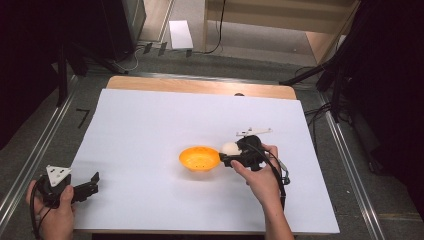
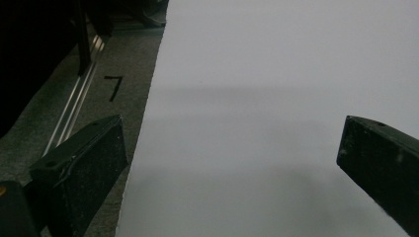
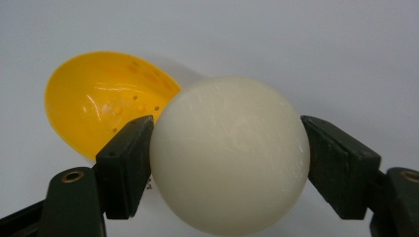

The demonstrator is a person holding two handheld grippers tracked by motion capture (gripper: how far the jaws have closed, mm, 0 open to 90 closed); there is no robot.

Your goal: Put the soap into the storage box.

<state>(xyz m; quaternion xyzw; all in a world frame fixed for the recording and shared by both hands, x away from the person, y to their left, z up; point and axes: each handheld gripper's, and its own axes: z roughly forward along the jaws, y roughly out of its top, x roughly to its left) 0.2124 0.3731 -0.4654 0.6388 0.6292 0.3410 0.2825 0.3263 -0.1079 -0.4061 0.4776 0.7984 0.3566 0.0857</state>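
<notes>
A cream-white ball [image 3: 230, 154] sits squeezed between both black pads of my right gripper [image 3: 227, 163]. In the high view that ball [image 1: 230, 148] and the right gripper [image 1: 231, 154] hover just right of an orange bowl [image 1: 199, 158] with small holes in its bottom. The bowl [image 3: 101, 98] lies on the white sheet behind and left of the ball. My left gripper [image 1: 91, 186] rests near the sheet's front left corner, its jaws open over the sheet's edge with nothing between them [image 2: 232, 163].
The white sheet [image 1: 150, 125] covers a wooden table whose far edge [image 1: 200, 86] shows beyond it. Grey floor with metal rails [image 1: 30, 160] runs along both sides. A black mark [image 2: 113, 87] lies on the floor left of the sheet.
</notes>
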